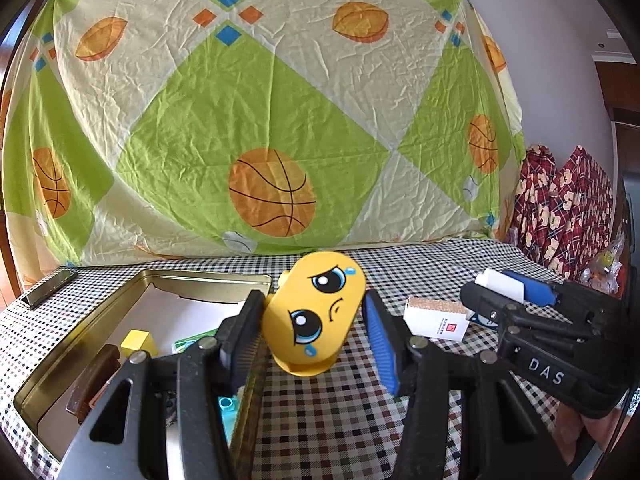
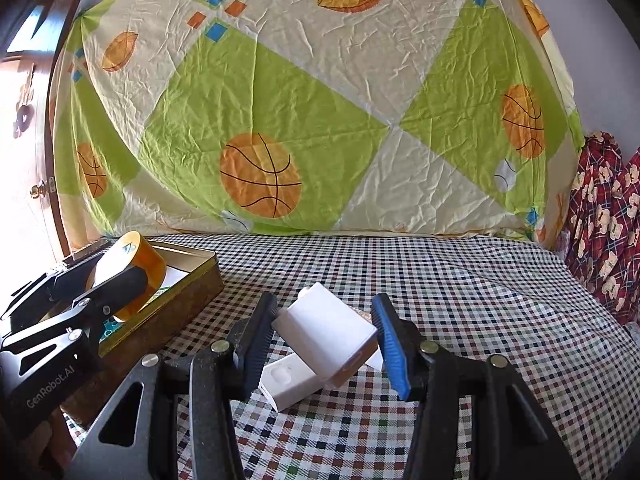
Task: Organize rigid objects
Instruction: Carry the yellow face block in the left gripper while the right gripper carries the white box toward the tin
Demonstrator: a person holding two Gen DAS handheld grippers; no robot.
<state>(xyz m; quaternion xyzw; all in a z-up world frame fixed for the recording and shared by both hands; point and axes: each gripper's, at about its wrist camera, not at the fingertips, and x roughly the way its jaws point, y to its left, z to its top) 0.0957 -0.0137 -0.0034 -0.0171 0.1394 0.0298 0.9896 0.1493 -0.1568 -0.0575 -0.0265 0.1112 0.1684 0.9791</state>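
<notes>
Our left gripper (image 1: 314, 320) has its jaws closed on a yellow toy (image 1: 316, 312) with a crying face, the black pad on one side and the blue pad close against the other. The toy hangs above the near right edge of the gold tin (image 1: 200, 278), which lies on the checked desk (image 1: 340, 420) and already holds a yellow block (image 1: 138, 342), a brown piece (image 1: 94, 376) and a turquoise brick (image 1: 226, 404).

Our right gripper (image 2: 326, 334) has its jaws shut on a white box (image 2: 328, 328), tilted and lifted above a second white box (image 2: 290, 384) that lies on the desk just beneath it; whether the two touch we cannot tell.

We judge the step in hand to be carrying pieces to the tin. The next move calls for shifting the toy leftward past the tin's raised wall and lowering it onto the bare white floor at the tin's back, well apart from the block.

The tin's rim is the edge to mind: the toy is wide and the lower black jaw sits near that wall. The right side of the desk offers open room; the draped sheet (image 2: 320, 100) closes off the back, so the white box should wait clear until the left gripper leaves.
</notes>
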